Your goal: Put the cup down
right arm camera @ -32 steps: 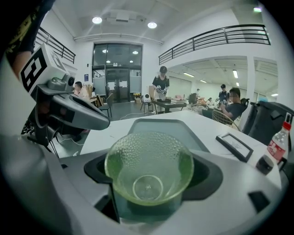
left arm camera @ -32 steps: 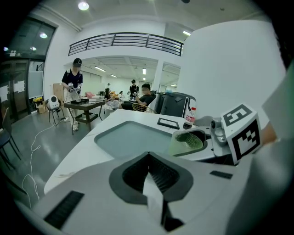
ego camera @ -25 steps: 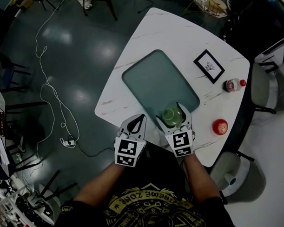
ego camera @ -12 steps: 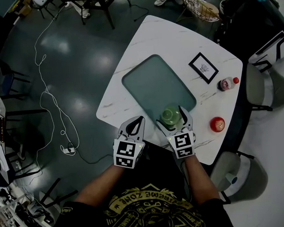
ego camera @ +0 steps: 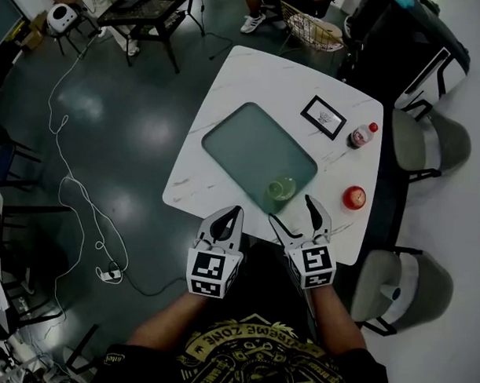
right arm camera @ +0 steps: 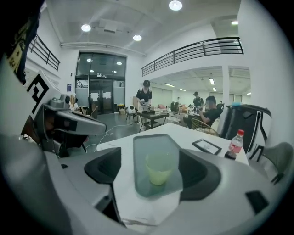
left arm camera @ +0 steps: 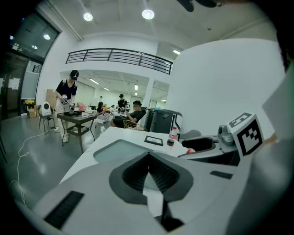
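Withdrawn from the cup (ego camera: pixel 281 188), my right gripper (ego camera: pixel 290 210) shows just-opened jaws, spread and empty. Cup stands straight ahead on the tray (ego camera: pixel 238 144); left gripper (ego camera: pixel 234 214) jaws pressed together.

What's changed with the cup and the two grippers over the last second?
The right hand-held gripper let go of the green cup, which stands on the tray, and pulled back toward the person; its open jaws have just closed slightly, nothing between them. The left hand-held gripper pulled back too, still shut. Tray, frame and bottle stayed put.
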`<state>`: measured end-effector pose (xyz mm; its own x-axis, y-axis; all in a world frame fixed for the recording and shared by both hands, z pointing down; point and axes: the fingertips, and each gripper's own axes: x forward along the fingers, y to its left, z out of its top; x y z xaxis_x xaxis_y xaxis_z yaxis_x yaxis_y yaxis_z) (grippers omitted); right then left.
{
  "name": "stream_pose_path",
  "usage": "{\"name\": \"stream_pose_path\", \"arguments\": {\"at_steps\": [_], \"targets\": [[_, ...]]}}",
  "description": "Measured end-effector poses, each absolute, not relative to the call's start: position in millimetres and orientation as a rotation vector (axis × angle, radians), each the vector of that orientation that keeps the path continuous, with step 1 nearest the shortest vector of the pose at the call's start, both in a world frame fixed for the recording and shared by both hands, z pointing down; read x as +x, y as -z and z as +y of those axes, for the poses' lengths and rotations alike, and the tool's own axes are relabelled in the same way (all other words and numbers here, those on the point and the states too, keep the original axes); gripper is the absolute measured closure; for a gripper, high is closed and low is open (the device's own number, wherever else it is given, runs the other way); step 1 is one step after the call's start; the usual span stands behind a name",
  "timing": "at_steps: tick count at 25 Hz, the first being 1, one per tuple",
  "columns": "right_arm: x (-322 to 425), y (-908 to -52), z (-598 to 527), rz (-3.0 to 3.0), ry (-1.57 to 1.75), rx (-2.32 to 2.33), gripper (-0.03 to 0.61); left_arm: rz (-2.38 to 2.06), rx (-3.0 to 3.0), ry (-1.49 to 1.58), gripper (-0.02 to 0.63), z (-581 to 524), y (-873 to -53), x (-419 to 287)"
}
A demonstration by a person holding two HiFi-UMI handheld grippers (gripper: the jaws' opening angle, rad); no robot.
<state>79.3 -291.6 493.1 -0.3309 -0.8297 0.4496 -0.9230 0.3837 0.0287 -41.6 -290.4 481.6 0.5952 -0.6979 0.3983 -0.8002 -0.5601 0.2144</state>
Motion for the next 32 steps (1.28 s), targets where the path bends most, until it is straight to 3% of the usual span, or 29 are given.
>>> {"name": "stream_pose_path", "arguments": {"at_steps": [7, 32], "targets": [[64, -440, -220, -2.209, -0.321, 1.625, 0.572, -1.127, 2.529, -0.301, 0.603, -238, -441, -49], [55, -348, -25, -2.504, -0.258, 1.449, 0.572, -1.397, 2.472, -0.234, 0.603, -21, -362, -41]]}}
